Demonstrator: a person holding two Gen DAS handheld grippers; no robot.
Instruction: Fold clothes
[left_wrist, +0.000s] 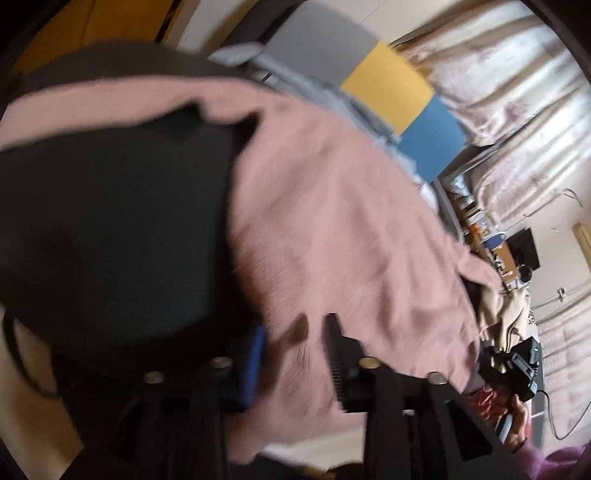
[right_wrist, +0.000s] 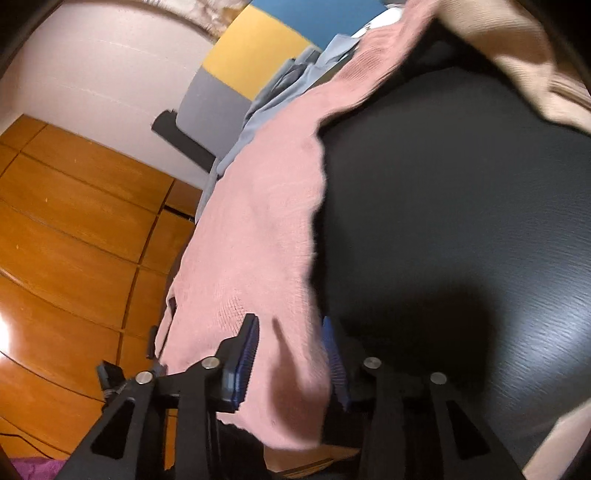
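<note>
Here, two tongs (left_wrist: 295, 354) (right_wrist: 291, 362), each clamped on one pink garment (left_wrist: 332, 221) (right_wrist: 251, 236).

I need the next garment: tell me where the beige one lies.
In the right wrist view the beige garment lies at the upper right on the black table, beyond the pink garment that both claws hold.

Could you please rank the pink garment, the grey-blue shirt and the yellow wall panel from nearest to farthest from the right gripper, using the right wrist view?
1. Pink garment: between the right gripper's fingers, draped over the black table.
2. Grey-blue shirt: beyond the pink cloth, upper centre.
3. Yellow wall panel: on the far wall, top.
</note>
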